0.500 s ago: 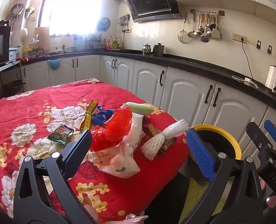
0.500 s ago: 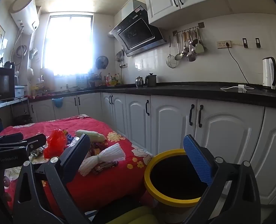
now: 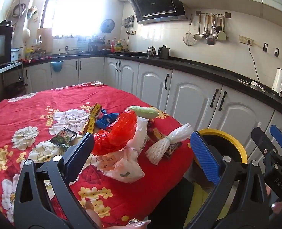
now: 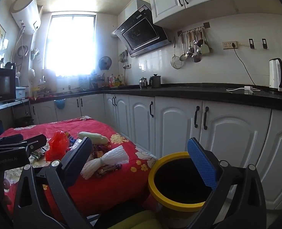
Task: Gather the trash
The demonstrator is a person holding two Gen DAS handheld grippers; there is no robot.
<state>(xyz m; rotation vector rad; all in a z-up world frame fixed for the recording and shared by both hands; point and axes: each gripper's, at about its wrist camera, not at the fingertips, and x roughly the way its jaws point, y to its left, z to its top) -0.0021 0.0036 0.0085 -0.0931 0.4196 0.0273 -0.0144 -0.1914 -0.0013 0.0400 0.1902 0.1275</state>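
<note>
Red floral cloth is carrying the trash pile at its near corner, just beside the yellow-rimmed bin waiting below. White foam netting is lying nearest the bin. Left gripper and right gripper are hovering, fingers wide apart, holding nothing.

A table draped in a red cloth with white and yellow flowers carries a scatter of rubbish at its near right corner. A crumpled red plastic bag rests on a white printed bag, with a white foam fruit net just beside them, lying over a dark snack wrapper. A pale green foam sleeve lies behind, near the table's far edge. A blue scrap, a yellow tape measure and a green packet lie to the left. On the floor beside the table stands a yellow-rimmed bin.
</note>
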